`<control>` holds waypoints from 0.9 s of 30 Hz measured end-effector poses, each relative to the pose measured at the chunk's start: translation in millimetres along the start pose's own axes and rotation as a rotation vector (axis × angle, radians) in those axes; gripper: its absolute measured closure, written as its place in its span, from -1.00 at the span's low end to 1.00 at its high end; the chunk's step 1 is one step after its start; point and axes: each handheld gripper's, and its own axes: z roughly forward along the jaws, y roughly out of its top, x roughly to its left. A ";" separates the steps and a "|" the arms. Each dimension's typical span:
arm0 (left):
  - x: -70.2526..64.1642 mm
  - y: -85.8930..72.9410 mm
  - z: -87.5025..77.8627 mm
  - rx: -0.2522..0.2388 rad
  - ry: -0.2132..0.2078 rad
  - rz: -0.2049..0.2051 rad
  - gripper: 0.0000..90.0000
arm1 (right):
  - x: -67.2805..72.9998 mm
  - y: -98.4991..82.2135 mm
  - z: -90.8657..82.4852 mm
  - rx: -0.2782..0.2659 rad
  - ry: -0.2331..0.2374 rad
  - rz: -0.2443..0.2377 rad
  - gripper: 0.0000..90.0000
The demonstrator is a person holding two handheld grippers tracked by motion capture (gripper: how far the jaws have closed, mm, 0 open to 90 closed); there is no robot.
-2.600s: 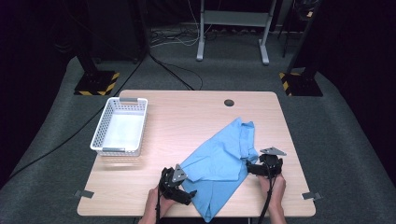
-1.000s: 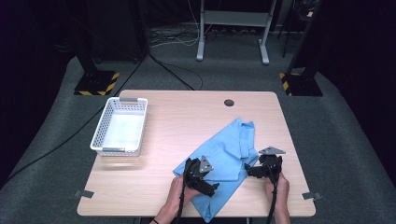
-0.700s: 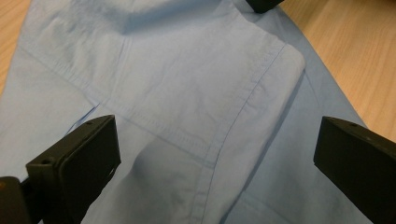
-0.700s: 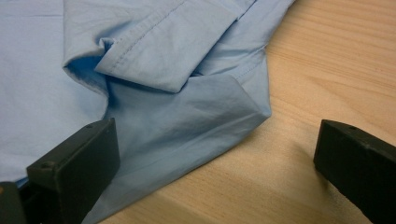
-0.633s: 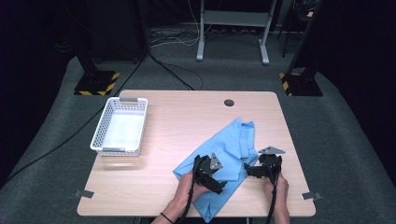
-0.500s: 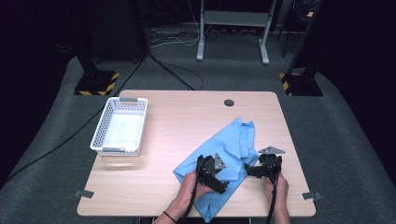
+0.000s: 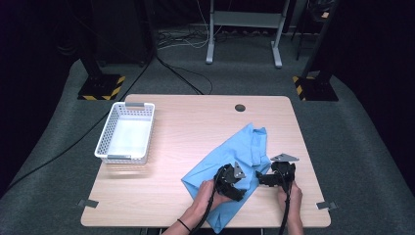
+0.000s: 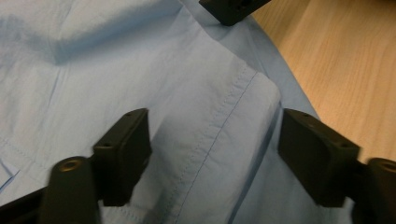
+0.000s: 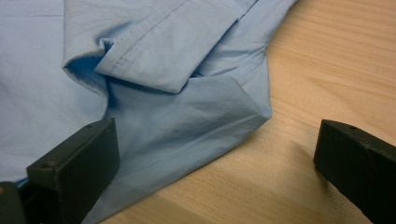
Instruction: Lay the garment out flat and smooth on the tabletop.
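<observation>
A light blue shirt (image 7: 230,159) lies crumpled on the right half of the wooden table (image 7: 195,117). My left gripper (image 7: 241,182) rests on the shirt's near part, pointing toward my right gripper (image 7: 262,178) at the shirt's right edge. In the left gripper view, a stitched, folded edge of the shirt (image 8: 219,126) lies between the jaws of my left gripper (image 8: 215,158). Those jaws have just been closing, with gaps still showing beside the fold. In the right gripper view my right gripper (image 9: 215,172) stands wide open, its jaws straddling a shirt corner (image 9: 224,112) and bare wood.
A white mesh basket (image 7: 125,132) stands empty at the table's left side. A round cable hole (image 7: 240,107) sits near the far edge. A jaw of the right gripper (image 8: 233,9) shows at the top of the left gripper view.
My left gripper has slid to the right across the shirt, toward the right gripper. The right gripper has kept its place.
</observation>
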 end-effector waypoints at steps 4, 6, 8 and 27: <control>3.5 2.1 0.2 -0.008 -0.013 -0.003 0.01 | 0.0 0.1 0.1 0.000 0.000 0.001 -1.00; 4.2 2.3 0.6 -0.020 -0.010 0.003 0.18 | -0.1 0.1 0.1 0.000 0.001 0.000 -1.00; 4.2 2.7 0.5 -0.021 -0.002 0.019 0.36 | -0.1 0.1 0.1 0.000 0.001 0.000 -1.00; 30.2 10.6 -21.7 -0.129 0.069 -0.011 0.92 | -0.4 0.2 0.1 0.000 0.002 -0.003 -1.00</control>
